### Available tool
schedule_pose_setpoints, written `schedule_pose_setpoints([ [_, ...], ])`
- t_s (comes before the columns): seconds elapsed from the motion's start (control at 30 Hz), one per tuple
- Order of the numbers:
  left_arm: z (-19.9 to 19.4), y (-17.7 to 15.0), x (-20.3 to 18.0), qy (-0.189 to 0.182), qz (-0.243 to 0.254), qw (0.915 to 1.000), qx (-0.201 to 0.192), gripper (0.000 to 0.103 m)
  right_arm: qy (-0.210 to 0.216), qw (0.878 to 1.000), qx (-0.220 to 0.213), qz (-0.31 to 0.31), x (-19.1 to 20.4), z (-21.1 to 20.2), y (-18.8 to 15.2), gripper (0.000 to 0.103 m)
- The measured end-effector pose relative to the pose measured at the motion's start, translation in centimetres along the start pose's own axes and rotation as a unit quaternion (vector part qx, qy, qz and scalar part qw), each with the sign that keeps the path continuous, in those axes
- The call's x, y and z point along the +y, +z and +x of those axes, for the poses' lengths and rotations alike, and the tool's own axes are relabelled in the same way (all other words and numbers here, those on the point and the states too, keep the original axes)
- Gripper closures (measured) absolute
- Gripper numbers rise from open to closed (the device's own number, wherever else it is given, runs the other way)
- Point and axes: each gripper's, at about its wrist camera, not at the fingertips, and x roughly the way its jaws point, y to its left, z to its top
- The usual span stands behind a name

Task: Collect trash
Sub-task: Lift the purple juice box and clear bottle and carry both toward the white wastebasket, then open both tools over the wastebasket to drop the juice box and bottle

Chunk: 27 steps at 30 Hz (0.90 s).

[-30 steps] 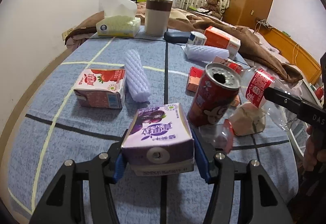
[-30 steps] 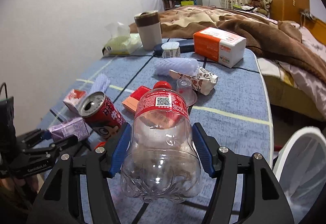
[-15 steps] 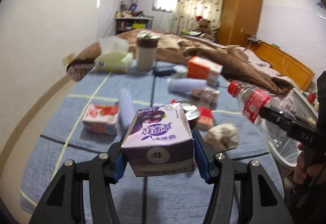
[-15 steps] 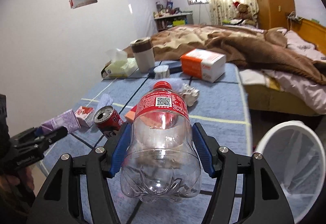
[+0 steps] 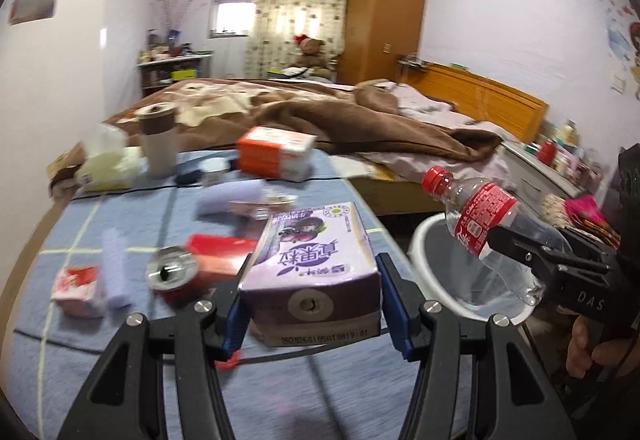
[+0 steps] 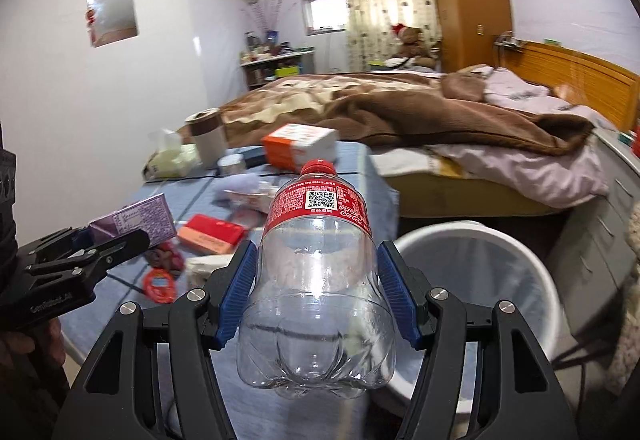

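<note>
Two grippers are each loaded: the left gripper (image 5: 312, 304) has its jaws closed on the sides of a purple carton (image 5: 310, 272), held clear above the table (image 5: 100, 380), and the right gripper (image 6: 318, 290) has its jaws closed on the lower body of an empty clear bottle (image 6: 318, 280) with a red label and red cap. In the left wrist view the bottle (image 5: 484, 224) hangs tilted, cap up and to the left, over the rim of a white bin (image 5: 430, 240) lined with a clear bag, which stands just beside the table's right edge. The right wrist view shows the bin (image 6: 480, 244) below and to the right of the bottle. Left on the blue cloth are a red can (image 5: 172, 276) standing with its opened top up, a strawberry carton (image 5: 76, 290), a pale ribbed roll (image 5: 114, 268) between them, a flat red pack (image 5: 220, 246) behind the can, and farther back an orange box (image 5: 274, 154), a cup (image 5: 160, 144) and a tissue pack (image 5: 106, 160).
</note>
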Motion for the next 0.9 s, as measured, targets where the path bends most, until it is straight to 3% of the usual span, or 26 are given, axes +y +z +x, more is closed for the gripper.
schedule_pose_setpoints([
  [0.23, 3.6, 0.6, -5.9, -0.059, 0.045, 0.997, 0.024, 0.044, -0.056, 0.997, 0.016, 0.045, -5.1, -0.3, -1.5, 0.04],
  [0.4, 6.2, 0.7, -9.8, -0.096, 0.062, 0.9926, 0.041, 0.044, -0.074, 0.994, 0.039, 0.076, -7.7, 0.5, -2.5, 0.04],
  [0.77, 12.1, -0.2, -15.6, -0.13, 0.11, 0.9807, 0.096, 0.044, -0.119, 0.984, 0.102, 0.085, -12.0, 2.9, -4.7, 0.04],
  [0.9, 13.5, -0.2, -16.2, -0.137, 0.099, 0.9799, 0.106, 0.043, -0.128, 0.98, 0.124, 0.085, -13.2, 4.0, -5.0, 0.039],
])
